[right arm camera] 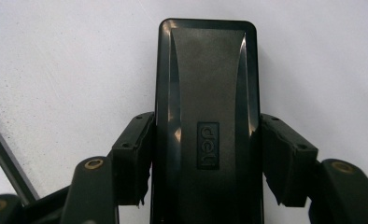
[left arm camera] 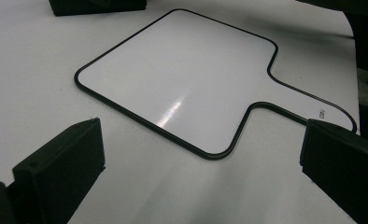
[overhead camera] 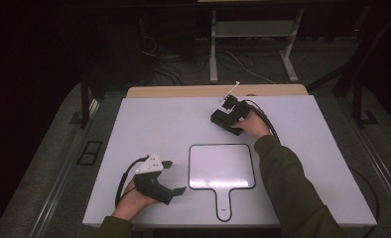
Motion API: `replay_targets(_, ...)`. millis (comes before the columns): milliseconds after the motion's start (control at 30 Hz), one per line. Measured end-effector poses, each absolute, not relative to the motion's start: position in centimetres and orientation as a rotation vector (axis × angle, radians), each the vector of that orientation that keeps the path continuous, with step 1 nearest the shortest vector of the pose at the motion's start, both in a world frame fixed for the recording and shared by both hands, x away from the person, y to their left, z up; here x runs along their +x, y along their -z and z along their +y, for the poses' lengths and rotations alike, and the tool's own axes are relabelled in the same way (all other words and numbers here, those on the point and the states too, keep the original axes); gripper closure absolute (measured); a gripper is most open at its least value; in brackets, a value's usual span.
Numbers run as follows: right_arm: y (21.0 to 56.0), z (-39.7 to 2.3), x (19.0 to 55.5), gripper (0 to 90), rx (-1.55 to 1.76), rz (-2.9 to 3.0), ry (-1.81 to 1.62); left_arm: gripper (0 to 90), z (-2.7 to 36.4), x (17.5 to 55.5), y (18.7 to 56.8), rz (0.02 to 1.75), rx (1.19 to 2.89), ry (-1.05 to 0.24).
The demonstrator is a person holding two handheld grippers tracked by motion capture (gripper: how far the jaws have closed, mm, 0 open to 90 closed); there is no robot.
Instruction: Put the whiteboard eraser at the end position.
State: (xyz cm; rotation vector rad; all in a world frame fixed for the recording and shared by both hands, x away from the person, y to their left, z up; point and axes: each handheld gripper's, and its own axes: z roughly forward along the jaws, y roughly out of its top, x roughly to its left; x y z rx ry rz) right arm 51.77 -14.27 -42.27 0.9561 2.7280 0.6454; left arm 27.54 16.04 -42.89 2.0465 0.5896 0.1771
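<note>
A black block eraser point(overhead camera: 219, 119) lies flat on the white table point(overhead camera: 149, 124) at the far middle. My right gripper point(overhead camera: 231, 123) is shut on it, and in the right gripper view its pads point(right arm camera: 135, 154) press both long sides of the eraser point(right arm camera: 205, 93) at mid-length. A small white board point(overhead camera: 222, 166) with a black rim and a short handle lies flat near the front middle. My left gripper point(overhead camera: 176, 176) rests at the front left, open and holding nothing. In the left gripper view the board point(left arm camera: 182, 70) lies just beyond the left gripper point(left arm camera: 198, 140), whose jaws stand wide apart.
The person's right sleeve point(overhead camera: 288, 183) crosses the table just right of the board. A wooden strip point(overhead camera: 183, 91) runs along the table's far edge. Beyond it stand a metal frame point(overhead camera: 253, 29) and cables point(overhead camera: 168, 69) on the floor.
</note>
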Motion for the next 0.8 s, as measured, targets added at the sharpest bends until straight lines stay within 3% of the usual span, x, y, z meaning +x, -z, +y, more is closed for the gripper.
replay_targets(433, 39.3, -15.3, 49.7, 17.8, 1.01, 2.579, -0.819, 0.0, 16.2, 28.0, 43.2, 0.609, 2.032, -0.193)
replay_targets(800, 39.0, -16.9, 47.7, 17.8, 1.015, 2.551, -0.96, 0.0, 16.1, 27.9, 43.3, 0.625, 2.013, -0.181)
